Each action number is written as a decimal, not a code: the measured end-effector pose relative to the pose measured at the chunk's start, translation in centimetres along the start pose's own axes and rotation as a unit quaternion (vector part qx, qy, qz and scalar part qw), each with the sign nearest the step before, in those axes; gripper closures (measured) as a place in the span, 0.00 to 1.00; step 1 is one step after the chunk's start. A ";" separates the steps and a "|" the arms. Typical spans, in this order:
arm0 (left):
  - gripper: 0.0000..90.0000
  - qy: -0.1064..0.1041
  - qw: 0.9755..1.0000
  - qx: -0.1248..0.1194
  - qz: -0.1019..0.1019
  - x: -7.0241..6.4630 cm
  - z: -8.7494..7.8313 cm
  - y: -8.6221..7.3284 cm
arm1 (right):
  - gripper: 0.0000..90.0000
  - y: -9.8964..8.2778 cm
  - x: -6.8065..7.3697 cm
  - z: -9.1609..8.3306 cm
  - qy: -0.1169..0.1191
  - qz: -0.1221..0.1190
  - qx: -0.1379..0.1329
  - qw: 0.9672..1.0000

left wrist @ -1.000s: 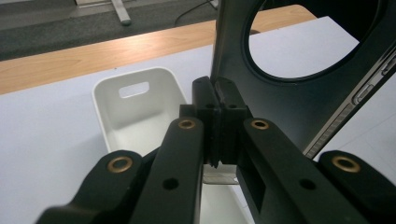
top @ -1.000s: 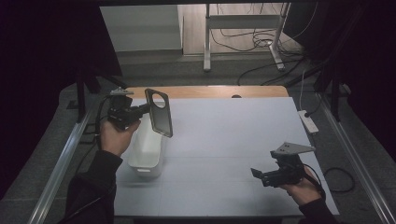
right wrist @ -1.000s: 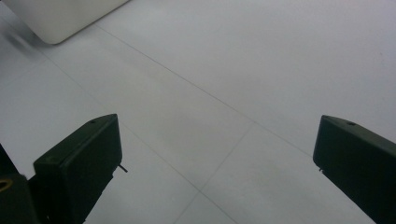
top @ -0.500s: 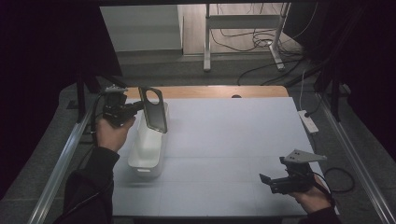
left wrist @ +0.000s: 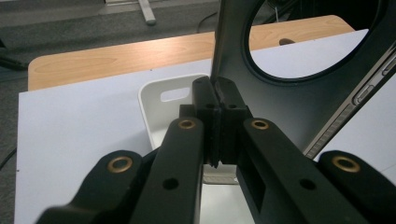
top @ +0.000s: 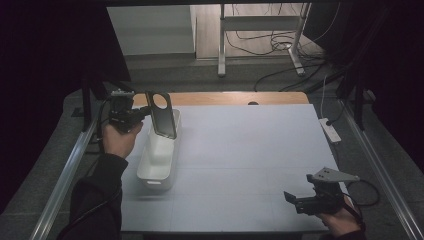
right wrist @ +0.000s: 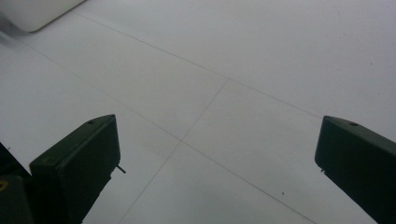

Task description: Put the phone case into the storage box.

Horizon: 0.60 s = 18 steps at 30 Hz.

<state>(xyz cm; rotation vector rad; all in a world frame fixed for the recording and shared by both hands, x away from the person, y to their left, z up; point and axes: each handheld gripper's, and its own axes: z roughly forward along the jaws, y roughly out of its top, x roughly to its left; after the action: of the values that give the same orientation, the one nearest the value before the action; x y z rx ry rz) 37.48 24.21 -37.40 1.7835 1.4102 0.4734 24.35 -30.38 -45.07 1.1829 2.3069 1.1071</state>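
A: Start with the high view. What do your left tongs (top: 141, 114) hold?

B: They are clenched on the edge of a dark phone case (top: 162, 114) with a round camera opening. You hold the case upright above the far end of a white bin (top: 159, 159) on the left part of the surface (top: 250, 150). Your right tongs (top: 295, 200) sit low at the near right corner, well apart from the bin. A power strip (top: 330, 130) lies at the right edge.

A: Left gripper view?

B: Your left tongs (left wrist: 218, 100) are pressed together on the case (left wrist: 299, 100) rim. The bin (left wrist: 173, 105), with its handle slot, lies directly beyond and below. Side buttons show on the case's edge.

A: Right gripper view?

B: Your right tongs (right wrist: 217, 154) are released, jaws wide apart over the bare surface (right wrist: 233, 70), grasping nothing. A corner of the bin (right wrist: 37, 11) shows at top left.
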 end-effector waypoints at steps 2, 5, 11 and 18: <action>0.99 0.003 1.000 0.001 0.000 0.1 0.1 0.1 | 0.00 -0.2 0.0 0.0 -0.002 0.000 0.002 1.000; 0.99 0.005 1.000 -0.001 0.000 0.3 0.2 0.3 | 0.00 -0.5 0.1 0.0 -0.005 0.002 0.008 1.000; 0.99 0.010 1.000 0.000 -0.001 0.5 0.5 0.7 | 0.00 -0.6 0.1 -0.2 -0.012 0.004 0.004 1.000; 0.99 0.018 1.000 -0.002 -0.006 1.0 1.0 1.0 | 0.00 -0.6 0.1 -0.1 -0.014 0.005 0.007 1.000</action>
<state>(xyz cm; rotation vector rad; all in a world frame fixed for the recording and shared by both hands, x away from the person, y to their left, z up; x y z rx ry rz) 39.16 24.71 -37.45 1.7697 1.4436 0.5048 23.86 -30.59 -45.46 1.2075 2.2930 1.0722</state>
